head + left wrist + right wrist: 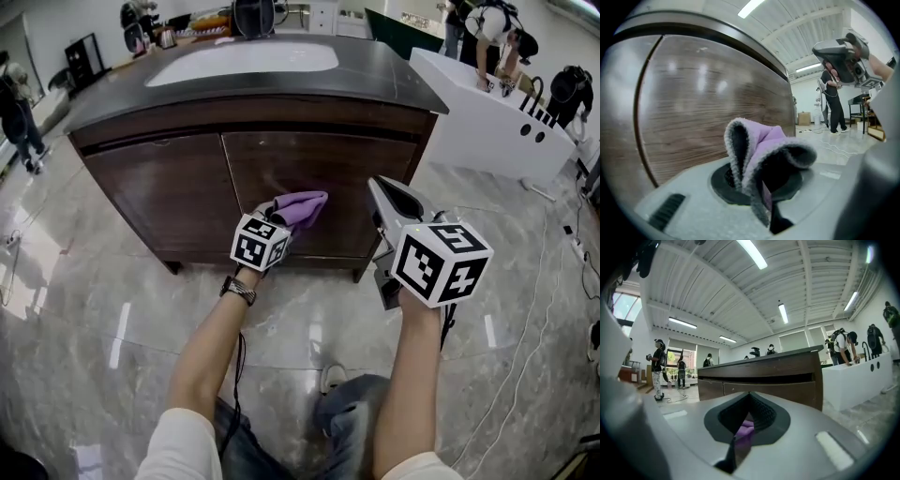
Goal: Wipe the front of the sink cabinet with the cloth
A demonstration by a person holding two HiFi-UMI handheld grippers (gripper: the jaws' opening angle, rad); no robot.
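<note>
The purple cloth (302,207) is bunched in my left gripper (283,214), which is shut on it and holds it at the right-hand door of the dark wooden sink cabinet (178,183). In the left gripper view the cloth (759,145) folds up out of the jaws, with the cabinet door (708,103) close behind it. My right gripper (382,192) hangs in the air to the right of the cloth, away from the cabinet, jaws together and holding nothing. The right gripper view looks along the shut gripper (749,401) toward the cabinet (764,376); a sliver of purple shows in the slit.
A white sink basin (244,61) sits in the dark countertop. A white counter (487,127) stands to the right, with people (492,37) bent over it. Cables (553,281) trail on the glossy marble floor at right. My shoe (333,377) is below the grippers.
</note>
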